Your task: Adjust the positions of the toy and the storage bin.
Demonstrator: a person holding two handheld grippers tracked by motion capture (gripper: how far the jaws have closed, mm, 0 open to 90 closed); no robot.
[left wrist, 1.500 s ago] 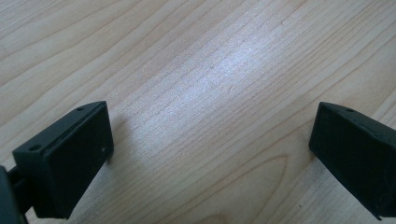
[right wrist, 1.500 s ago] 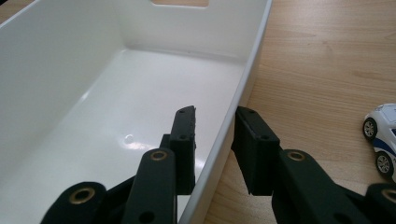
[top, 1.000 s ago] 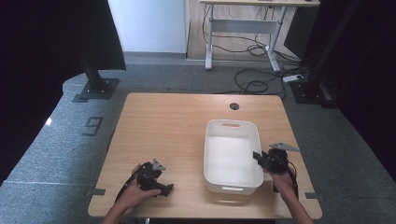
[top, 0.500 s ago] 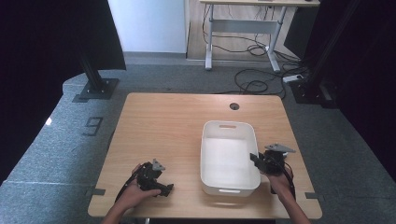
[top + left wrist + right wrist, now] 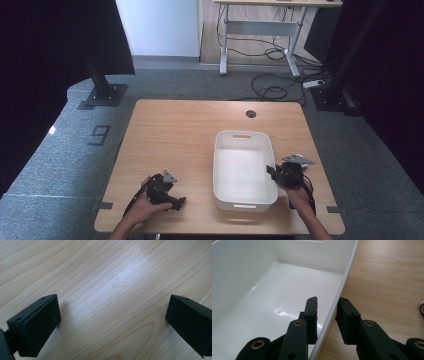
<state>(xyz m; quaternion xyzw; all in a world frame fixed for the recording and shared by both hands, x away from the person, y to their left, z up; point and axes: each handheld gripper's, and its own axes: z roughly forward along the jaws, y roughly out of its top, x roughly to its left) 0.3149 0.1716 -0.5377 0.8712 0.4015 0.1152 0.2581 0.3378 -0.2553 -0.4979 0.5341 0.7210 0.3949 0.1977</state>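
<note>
Wooden table (image 5: 190, 130): bin (image 5: 243, 170) slid left, right gripper (image 5: 327, 315) pinching its wall; left gripper (image 5: 112, 315) spread

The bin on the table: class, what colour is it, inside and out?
The bin is plain white throughout, with a glossy inside; the right gripper view shows it best.

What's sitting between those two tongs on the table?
Bare wood, then the white tub, seen from the high view; the right tongs straddle its rim, the left tongs rest apart.
</note>
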